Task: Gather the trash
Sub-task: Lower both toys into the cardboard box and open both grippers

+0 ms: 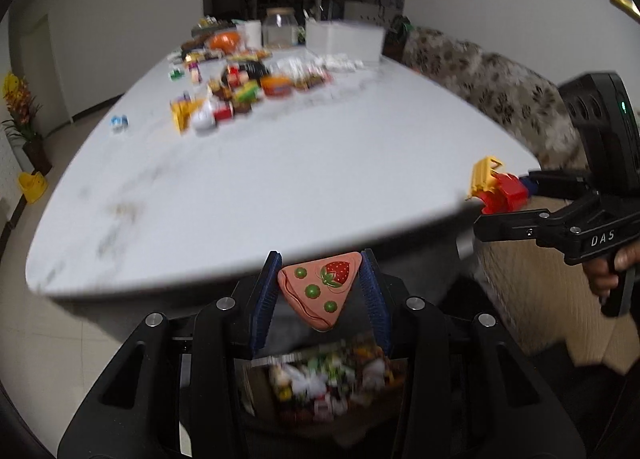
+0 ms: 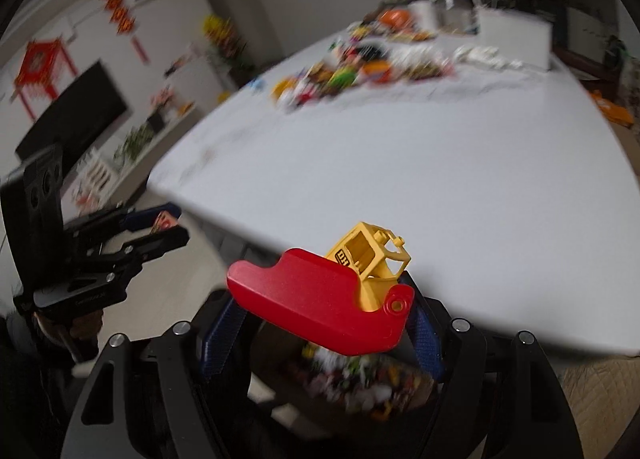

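My left gripper (image 1: 321, 271) is shut on a pink toy pizza slice (image 1: 320, 293) with a strawberry and green dots, held just past the near edge of the white table (image 1: 280, 179). Below it is a cardboard box (image 1: 258, 387) full of small colourful items, blurred. At the right, a hand holds my right gripper (image 1: 503, 201), shut on a red and yellow toy vehicle part (image 1: 486, 175). The right wrist view shows that toy (image 2: 312, 299) close up, spanning the right gripper (image 2: 324, 311) over the same blurred heap. The left gripper (image 2: 168, 225) is at the left, with the slice (image 2: 162, 221) in it.
A pile of small toys and wrappers (image 1: 232, 95) lies on the far half of the table, with a glass jar (image 1: 280, 27) and a white box (image 1: 344, 39) behind it. A patterned sofa (image 1: 500, 91) runs along the right side. A dark TV (image 2: 76, 111) hangs on the left wall.
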`<move>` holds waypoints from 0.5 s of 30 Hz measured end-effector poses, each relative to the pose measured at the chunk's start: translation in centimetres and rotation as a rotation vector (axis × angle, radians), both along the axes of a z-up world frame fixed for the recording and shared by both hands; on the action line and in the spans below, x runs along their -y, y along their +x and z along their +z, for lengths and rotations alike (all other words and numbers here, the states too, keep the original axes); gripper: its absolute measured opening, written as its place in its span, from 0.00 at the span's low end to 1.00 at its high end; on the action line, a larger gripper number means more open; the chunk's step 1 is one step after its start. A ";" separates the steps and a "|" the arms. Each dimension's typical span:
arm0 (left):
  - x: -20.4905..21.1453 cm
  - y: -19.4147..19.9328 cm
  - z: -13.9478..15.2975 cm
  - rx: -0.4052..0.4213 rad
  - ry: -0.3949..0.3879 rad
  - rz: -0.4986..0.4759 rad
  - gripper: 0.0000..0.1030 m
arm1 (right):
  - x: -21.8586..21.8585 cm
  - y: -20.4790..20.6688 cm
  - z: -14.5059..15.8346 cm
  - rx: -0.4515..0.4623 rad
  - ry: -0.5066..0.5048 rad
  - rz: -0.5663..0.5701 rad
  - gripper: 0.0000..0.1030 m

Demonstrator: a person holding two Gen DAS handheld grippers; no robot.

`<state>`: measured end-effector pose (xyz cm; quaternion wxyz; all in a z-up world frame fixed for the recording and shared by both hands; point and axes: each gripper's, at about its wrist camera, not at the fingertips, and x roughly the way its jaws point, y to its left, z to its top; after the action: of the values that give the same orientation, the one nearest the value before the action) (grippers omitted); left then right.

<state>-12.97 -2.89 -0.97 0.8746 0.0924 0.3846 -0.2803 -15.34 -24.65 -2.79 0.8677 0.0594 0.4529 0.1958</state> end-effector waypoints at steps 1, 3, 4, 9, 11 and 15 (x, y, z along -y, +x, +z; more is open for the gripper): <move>-0.2 -0.6 -0.7 -0.005 0.012 -0.006 0.39 | -0.5 -0.5 -0.6 -0.017 -0.007 0.015 0.70; -0.4 -1.3 -2.6 -0.041 0.037 -0.022 0.39 | -1.5 -1.2 -2.1 -0.059 -0.011 0.042 0.70; -0.5 -1.6 -3.5 -0.062 0.050 -0.031 0.40 | -2.0 -1.5 -3.4 -0.091 -0.015 0.048 0.71; -1.4 -0.9 -7.6 -0.140 0.095 -0.007 0.70 | -3.0 -1.6 -8.4 -0.199 -0.047 0.040 0.78; -2.0 -0.6 -7.9 -0.161 0.086 0.010 0.70 | -2.8 -1.7 -9.3 -0.230 -0.044 0.031 0.78; -3.2 0.0 -6.3 -0.115 0.072 0.048 0.74 | -1.4 -2.1 -7.4 -0.204 -0.010 0.008 0.78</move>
<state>-13.01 0.32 -7.27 0.8538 0.0982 0.4460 -0.2500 -17.40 -23.25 -10.17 0.8166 0.0730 0.5401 0.1899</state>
